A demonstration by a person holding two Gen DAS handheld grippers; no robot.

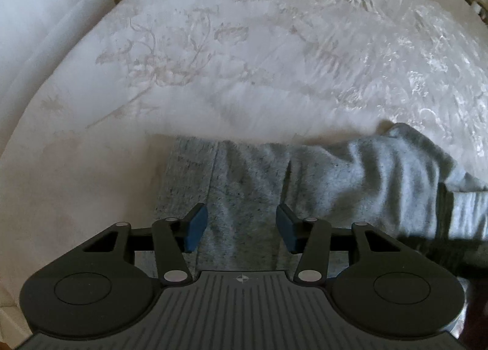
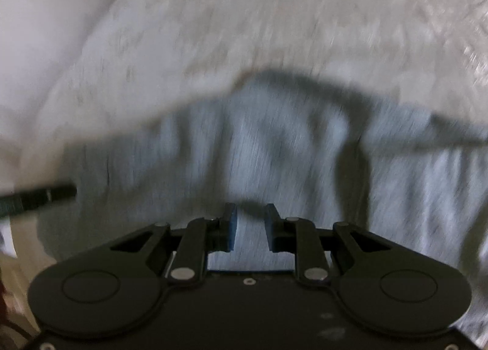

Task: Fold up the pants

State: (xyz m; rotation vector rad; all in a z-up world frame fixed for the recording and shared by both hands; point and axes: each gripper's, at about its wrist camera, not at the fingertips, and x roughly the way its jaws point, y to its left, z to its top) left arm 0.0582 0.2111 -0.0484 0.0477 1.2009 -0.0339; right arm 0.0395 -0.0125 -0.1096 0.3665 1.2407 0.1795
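Grey heathered pants (image 1: 253,185) lie on a white floral bedspread (image 1: 213,54). In the left wrist view my left gripper (image 1: 242,226) is open just above the flat cloth, with nothing between its blue pads (image 1: 196,228). To the right the cloth is bunched and lifted (image 1: 381,173). In the blurred right wrist view the pants (image 2: 274,148) fill the middle. My right gripper (image 2: 250,226) has its pads a narrow gap apart over the cloth; whether cloth is pinched cannot be told.
The bedspread (image 2: 183,45) extends far ahead in both views. A pale wall or curtain (image 1: 45,14) borders the bed on the left. A dark bar, probably part of the other gripper, (image 2: 36,194) shows at the left edge of the right wrist view.
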